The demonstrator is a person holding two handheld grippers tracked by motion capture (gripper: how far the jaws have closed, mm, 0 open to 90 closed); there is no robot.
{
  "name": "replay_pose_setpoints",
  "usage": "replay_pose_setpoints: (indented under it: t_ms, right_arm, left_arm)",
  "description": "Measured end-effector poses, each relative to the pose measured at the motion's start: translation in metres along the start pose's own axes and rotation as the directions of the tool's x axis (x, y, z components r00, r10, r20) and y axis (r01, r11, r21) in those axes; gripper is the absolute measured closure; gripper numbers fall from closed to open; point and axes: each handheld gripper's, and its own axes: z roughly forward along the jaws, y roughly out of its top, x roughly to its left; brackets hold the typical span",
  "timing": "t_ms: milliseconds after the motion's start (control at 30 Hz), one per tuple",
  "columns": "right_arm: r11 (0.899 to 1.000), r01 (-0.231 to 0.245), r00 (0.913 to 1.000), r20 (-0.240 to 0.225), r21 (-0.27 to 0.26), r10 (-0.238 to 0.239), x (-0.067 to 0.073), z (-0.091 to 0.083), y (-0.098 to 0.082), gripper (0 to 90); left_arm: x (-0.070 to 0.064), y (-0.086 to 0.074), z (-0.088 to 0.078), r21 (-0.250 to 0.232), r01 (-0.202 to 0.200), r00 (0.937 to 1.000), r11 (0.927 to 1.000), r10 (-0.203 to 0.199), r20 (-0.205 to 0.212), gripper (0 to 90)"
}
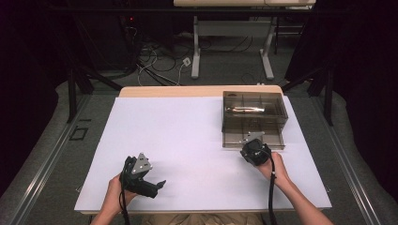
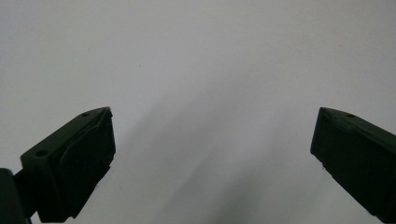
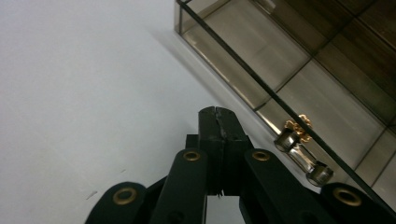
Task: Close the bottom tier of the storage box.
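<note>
A smoky transparent box [image 1: 255,107] with compartments stands at the back right of the white table [image 1: 187,140]; its drawer [image 1: 253,136] is pulled out toward me. My right gripper [image 1: 251,144] is at the drawer's front. In the right gripper view its jaws [image 3: 217,111] are pressed together with nothing between them, just left of the drawer wall [image 3: 243,65]. A small silver handle [image 3: 303,158] with a gold flower-shaped piece [image 3: 299,125] sits beside the jaws, apart from them. My left gripper [image 1: 157,180] rests low at the front left, jaws [image 2: 215,112] wide open over bare table.
A shiny object [image 1: 244,110] lies inside the box's top compartment. Beyond the table are a second table's white legs [image 1: 195,56], loose cables on the floor [image 1: 159,61] and dark curtains on both sides.
</note>
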Motion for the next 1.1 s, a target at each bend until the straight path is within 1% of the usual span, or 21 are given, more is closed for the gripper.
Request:
replay_pose_setpoints:
  t_ms: [33,67,100,200,267,367,467,500,633,700,733,767,800,833,867,900,933,967,1000,1067,1100]
  right_arm:
    - [1.0,0.0,1.0,0.003,0.011,0.0,-0.001,0.0,0.0,90.0]
    - [1.0,-0.012,0.9999,0.005,0.024,0.011,-0.002,-0.001,0.0,90.0]
    - [1.0,-0.007,1.0,0.007,-0.002,0.007,-0.003,0.0,-0.001,90.0]
    - [1.0,-0.013,0.9996,0.027,0.001,0.013,-0.006,-0.002,-0.001,90.0]
    - [1.0,-0.013,0.9996,0.027,0.006,0.013,-0.008,-0.003,-0.002,90.0]
    - [1.0,-0.017,0.9988,0.045,0.025,0.016,-0.01,-0.001,-0.003,90.0]
    - [0.999,-0.023,0.9987,0.046,0.036,0.022,-0.011,0.001,-0.004,90.0]
    - [0.999,-0.017,0.9982,0.059,0.043,0.014,-0.012,0.001,-0.005,90.0]
    - [0.998,-0.025,0.9962,0.085,0.063,0.019,-0.015,0.002,-0.006,90.0]
    - [0.998,-0.021,0.9965,0.082,0.063,0.015,-0.016,0.002,-0.007,90.0]
    - [0.999,-0.023,0.9968,0.077,0.029,0.02,-0.017,0.004,-0.008,90.0]
    - [0.999,-0.02,0.9968,0.078,0.025,0.018,-0.017,0.004,-0.008,90.0]
    - [0.994,-0.011,0.9962,0.088,0.108,0.001,-0.017,-0.001,-0.005,90.0]
    - [0.997,-0.008,0.9952,0.098,0.076,0.0,-0.016,0.001,-0.006,90.0]
    - [0.997,-0.008,0.9963,0.086,0.078,0.001,-0.017,0.001,-0.006,90.0]
    - [0.997,-0.008,0.9958,0.092,0.08,0.001,-0.017,0.001,-0.006,90.0]
    - [0.998,-0.014,0.9963,0.085,0.062,0.008,-0.018,0.002,-0.007,90.0]
    - [1.0,-0.022,0.9968,0.078,0.017,0.021,-0.018,0.004,-0.008,90.0]
    - [0.997,-0.02,0.9963,0.084,0.075,0.014,-0.018,0.0,-0.007,90.0]
    - [0.996,-0.019,0.9958,0.091,0.089,0.011,-0.02,-0.001,-0.007,90.0]
    - [0.996,-0.019,0.9958,0.091,0.084,0.012,-0.022,-0.001,-0.008,90.0]
  left_arm:
    - [0.0,0.0,0.0,0.0,0.003,1.0,1.0,-0.003,0.001,0.0]
    - [0.0,0.0,0.0,0.0,0.0,1.0,1.0,0.0,0.0,0.0]
    - [0.0,0.0,0.0,0.0,-0.001,1.0,1.0,0.001,0.0,0.0]
    - [0.0,0.0,0.0,-0.001,0.001,1.0,1.0,-0.001,0.001,0.0]
    - [0.0,0.0,0.0,0.0,0.004,1.0,1.0,-0.004,0.001,0.0]
    - [0.0,0.0,0.0,0.0,-0.001,1.0,1.0,0.001,0.0,0.0]
    - [0.0,0.0,0.0,0.0,0.002,1.0,1.0,-0.002,-0.001,0.0]
    - [0.0,0.0,0.0,0.0,0.004,1.0,1.0,-0.004,0.0,0.0]
    - [0.0,0.0,0.0,0.001,0.003,1.0,1.0,-0.003,-0.001,0.0]
    - [0.0,0.0,0.0,0.002,0.001,1.0,1.0,-0.001,-0.002,0.0]
    - [0.0,0.0,0.0,0.002,0.001,1.0,1.0,-0.001,-0.002,0.0]
    - [0.0,0.0,0.0,0.002,0.001,1.0,1.0,-0.001,-0.003,0.0]
    - [0.0,0.0,0.0,0.002,0.003,1.0,1.0,-0.003,-0.001,0.0]
    - [0.0,0.0,0.0,0.002,0.003,1.0,1.0,-0.003,-0.001,0.0]
    - [0.0,0.0,0.0,0.002,0.003,1.0,1.0,-0.003,-0.002,0.0]
    - [0.0,0.0,0.0,0.001,0.001,1.0,1.0,-0.001,-0.002,0.0]
    - [0.0,0.0,0.0,0.002,0.0,1.0,1.0,0.0,-0.002,0.0]
    - [0.0,0.0,0.0,0.002,0.0,1.0,1.0,0.0,-0.002,0.0]
    - [0.0,0.0,0.0,0.001,0.001,1.0,1.0,-0.001,-0.002,0.0]
    - [0.0,0.0,0.0,0.001,0.0,1.0,1.0,0.0,-0.002,0.0]
    - [0.001,0.0,0.0,0.002,0.001,1.0,1.0,-0.001,-0.002,0.0]
